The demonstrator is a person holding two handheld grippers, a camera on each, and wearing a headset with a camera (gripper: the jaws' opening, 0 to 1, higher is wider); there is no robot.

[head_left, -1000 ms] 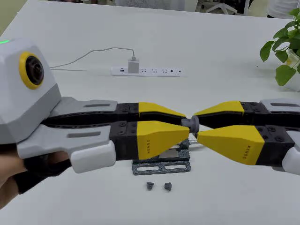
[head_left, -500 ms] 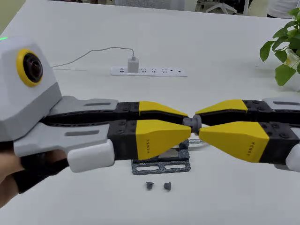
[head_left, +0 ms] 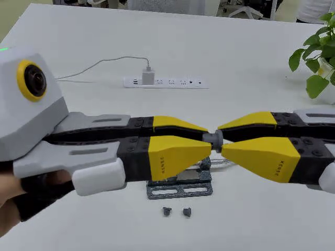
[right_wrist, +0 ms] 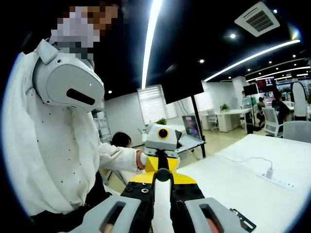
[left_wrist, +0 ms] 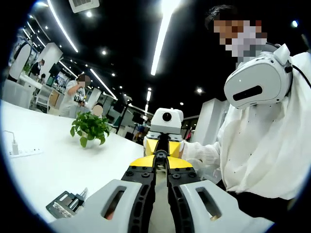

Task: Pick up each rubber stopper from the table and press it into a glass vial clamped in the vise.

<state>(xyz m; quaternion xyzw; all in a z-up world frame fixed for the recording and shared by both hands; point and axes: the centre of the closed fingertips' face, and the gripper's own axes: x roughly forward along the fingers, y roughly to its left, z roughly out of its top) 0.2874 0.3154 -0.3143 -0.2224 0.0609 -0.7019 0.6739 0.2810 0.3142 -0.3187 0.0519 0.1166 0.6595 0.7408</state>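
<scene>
Left gripper [head_left: 208, 140] and right gripper [head_left: 220, 140] are both clenched tip-to-tip on one rubber stopper [head_left: 213, 138] above the vise [head_left: 180, 184], apparently unseated, while two spare stoppers [head_left: 167, 211] wait near the table's [head_left: 261, 63] front edge.

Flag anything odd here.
Left tongs and right tongs meet tip to tip, both seemingly pinching one small grey rubber stopper in the air above the dark metal vise. Nothing spilled or damaged.

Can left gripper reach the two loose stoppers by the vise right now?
Probably not yet: the left gripper looks shut on a stopper, shared tip to tip with the right gripper. The path itself looks free; the loose stoppers lie bare on the table.
</scene>
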